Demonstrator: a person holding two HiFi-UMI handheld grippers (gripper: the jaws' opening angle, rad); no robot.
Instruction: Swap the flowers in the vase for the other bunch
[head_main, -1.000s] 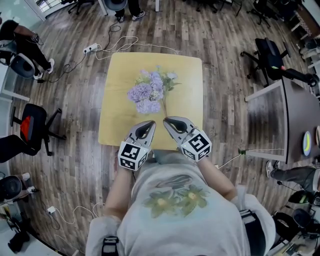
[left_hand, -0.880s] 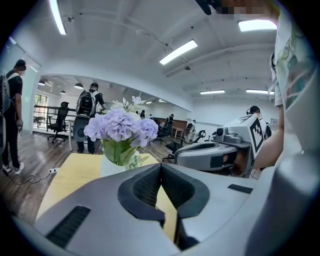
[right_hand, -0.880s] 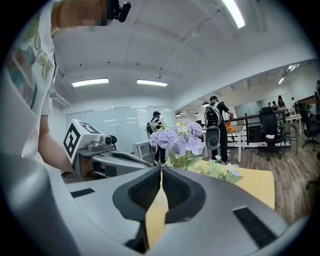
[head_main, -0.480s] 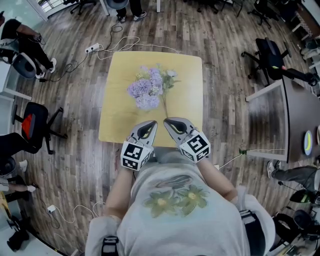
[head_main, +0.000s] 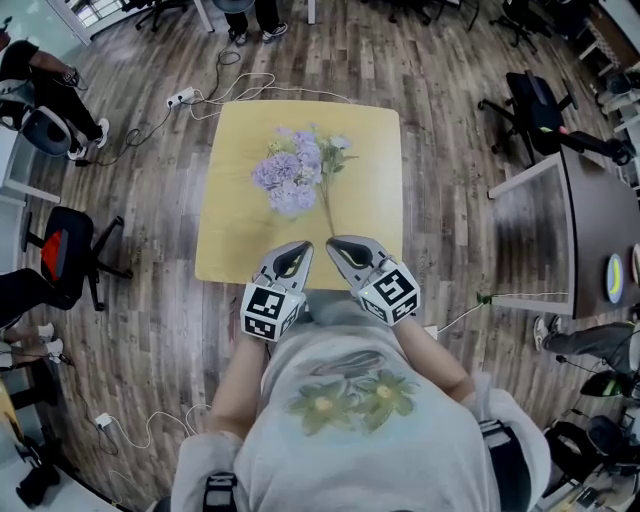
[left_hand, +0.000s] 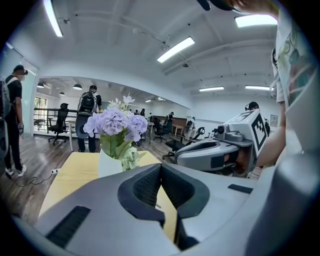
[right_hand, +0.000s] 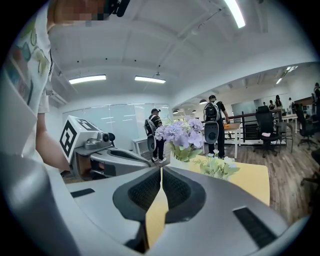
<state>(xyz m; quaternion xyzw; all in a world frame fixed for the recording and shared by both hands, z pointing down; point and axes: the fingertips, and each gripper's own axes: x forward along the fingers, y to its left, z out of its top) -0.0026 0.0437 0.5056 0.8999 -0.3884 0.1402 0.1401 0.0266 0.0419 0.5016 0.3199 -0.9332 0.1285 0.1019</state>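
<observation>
Purple hydrangea flowers (head_main: 285, 175) stand in a white vase (left_hand: 109, 164) near the middle of the yellow table (head_main: 235, 240). The other bunch (head_main: 335, 158), white blooms with green leaves, lies to the vase's right with its thin stem running toward me. My left gripper (head_main: 301, 249) and right gripper (head_main: 334, 243) hover side by side over the table's near edge, short of the stem's end. Both are shut with nothing between the pads. From the right gripper view, the white bunch (right_hand: 218, 166) lies right of the purple flowers (right_hand: 180, 132).
Wood floor surrounds the small table, with cables and a power strip (head_main: 182, 97) beyond its far edge. Office chairs (head_main: 62, 255) stand at the left, and a grey desk (head_main: 560, 240) at the right. People (left_hand: 90, 117) stand in the background.
Both grippers stay shut by the near edge. The head view has drifted slightly, so the table and flowers sit a little farther up and left in the picture.
</observation>
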